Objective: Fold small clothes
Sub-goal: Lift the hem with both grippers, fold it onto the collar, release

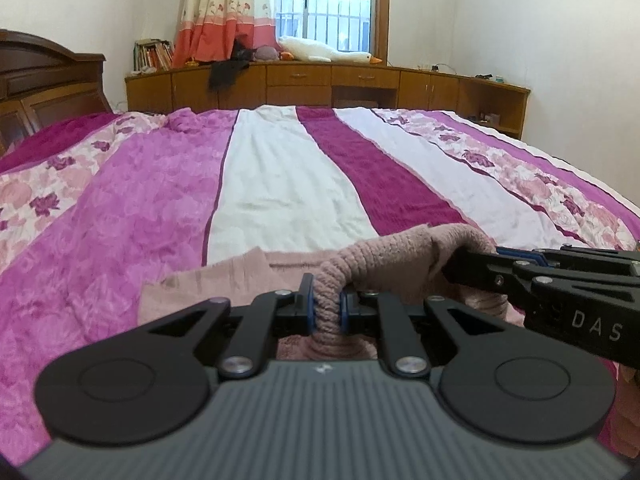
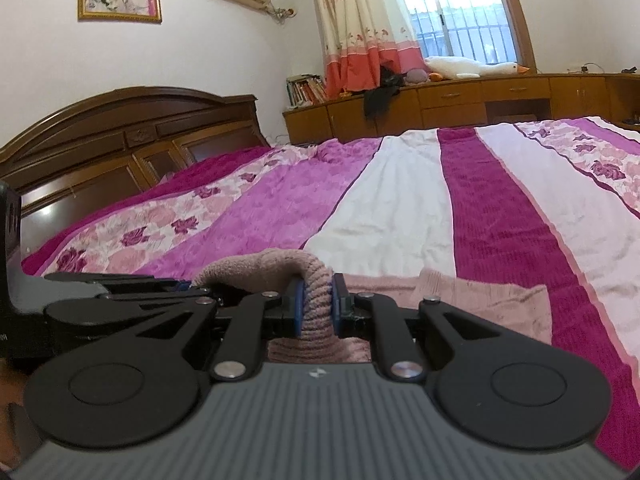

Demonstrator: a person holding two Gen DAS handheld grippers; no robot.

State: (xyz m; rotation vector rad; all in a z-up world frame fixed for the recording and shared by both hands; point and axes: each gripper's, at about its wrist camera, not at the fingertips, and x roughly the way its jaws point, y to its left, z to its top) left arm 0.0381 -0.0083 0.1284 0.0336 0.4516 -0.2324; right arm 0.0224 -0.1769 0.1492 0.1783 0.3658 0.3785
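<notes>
A dusty-pink knitted sweater (image 1: 224,280) lies on the striped bed cover, its near ribbed edge lifted off the bed. My left gripper (image 1: 328,306) is shut on that ribbed edge, which bunches between the blue pads. Just to its right, my right gripper (image 1: 472,258) pinches the same raised edge. In the right wrist view my right gripper (image 2: 316,304) is shut on the ribbed band of the sweater (image 2: 492,300), and my left gripper (image 2: 184,284) reaches in from the left onto the same fold. The rest of the sweater lies flat beyond the fingers.
The bed cover (image 1: 280,184) in pink, white and magenta stripes stretches far ahead. A dark wooden headboard (image 2: 120,140) stands at the left. A low wooden cabinet (image 1: 320,84) with books, a plush goose (image 1: 324,52) and a dark cloth runs under the window.
</notes>
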